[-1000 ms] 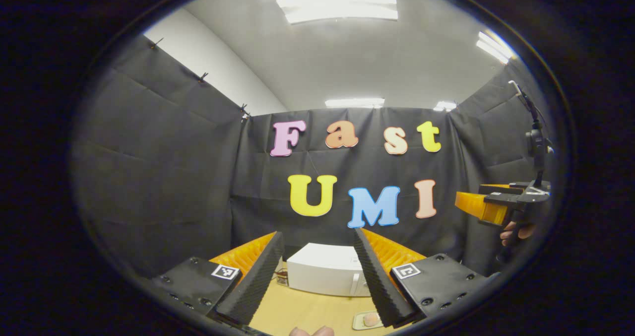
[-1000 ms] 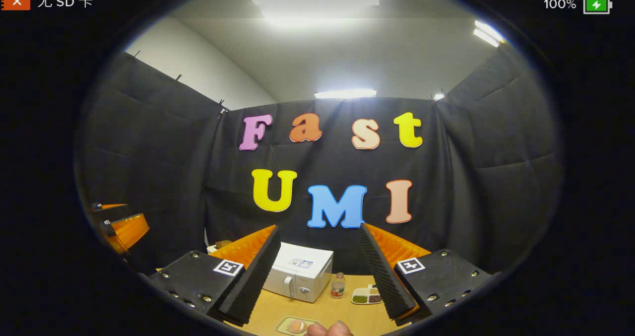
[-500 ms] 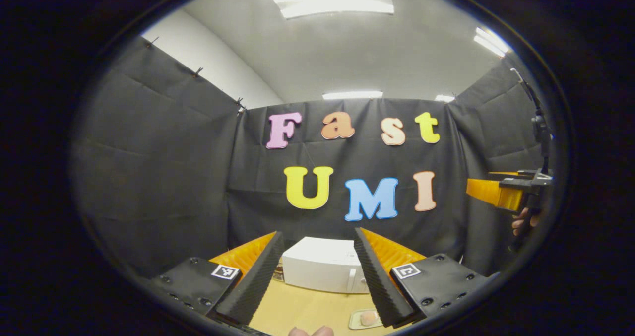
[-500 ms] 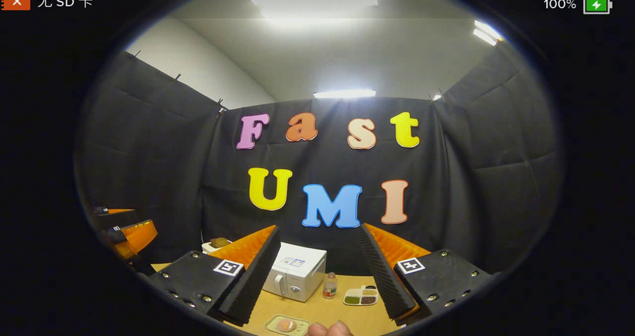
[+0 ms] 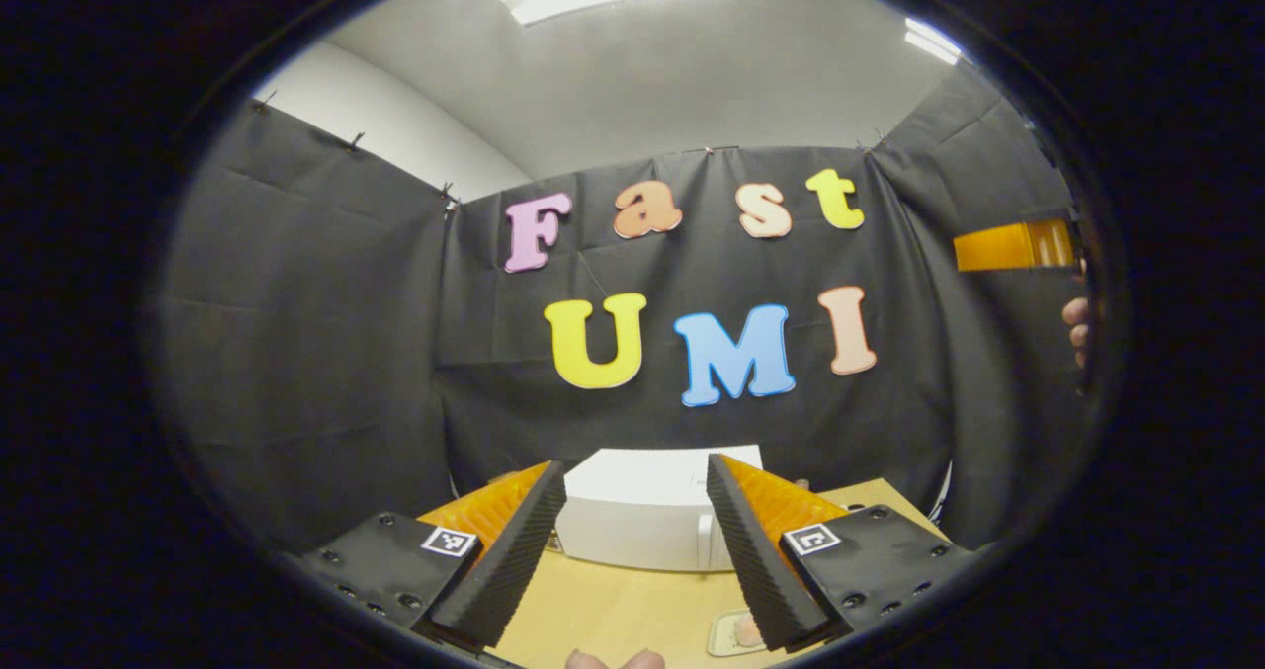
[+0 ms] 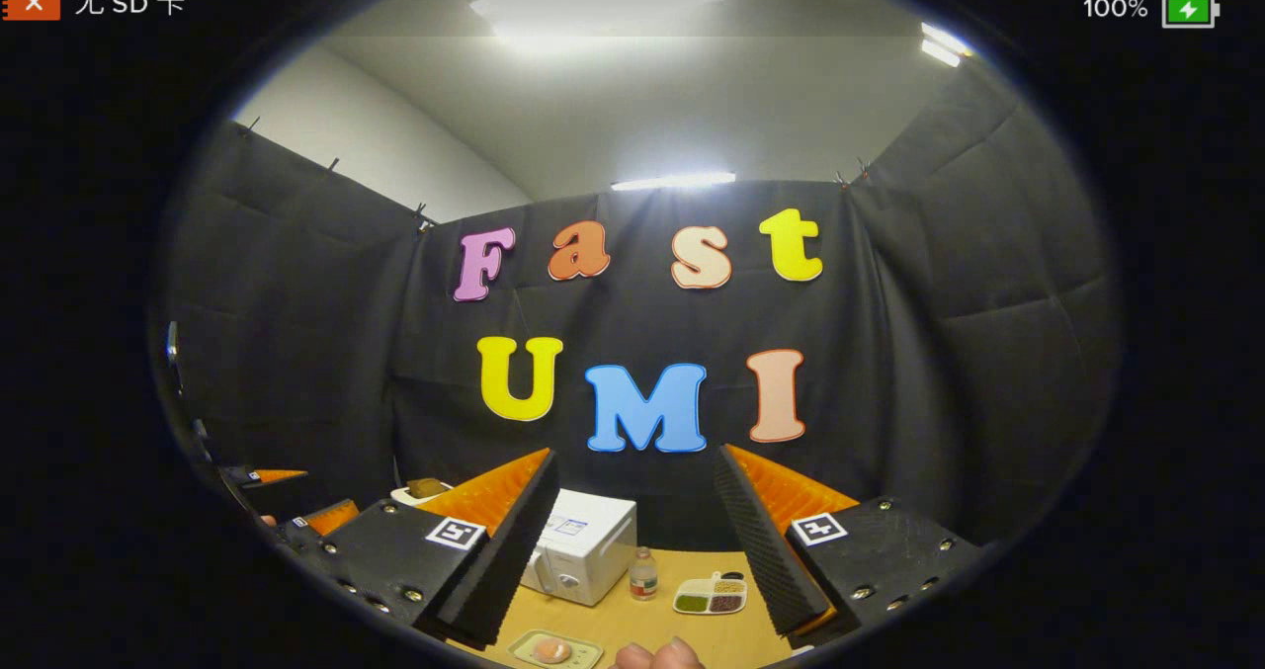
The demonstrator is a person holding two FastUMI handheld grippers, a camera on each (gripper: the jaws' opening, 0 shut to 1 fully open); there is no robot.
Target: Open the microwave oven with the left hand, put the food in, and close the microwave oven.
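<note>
The left gripper [image 5: 632, 541] hangs in the air with its jaws spread wide and nothing between them, facing the white microwave [image 5: 642, 521], which stands shut near the back edge of the table [image 5: 603, 610]. The right gripper [image 6: 632, 550] is spread just as wide and also holds nothing. In the right gripper view the food [image 6: 549, 650] lies on a small tray [image 6: 583, 652] near the front edge of the table, with a little bottle [image 6: 643, 573] and a divided dish [image 6: 712, 596] farther back, to the right of the microwave. The task looks barely begun: the step in hand is the reach for the door. Next the left gripper should travel forward and down to the upright handle [image 5: 701, 541] on the door's right side, close on it and pull.
</note>
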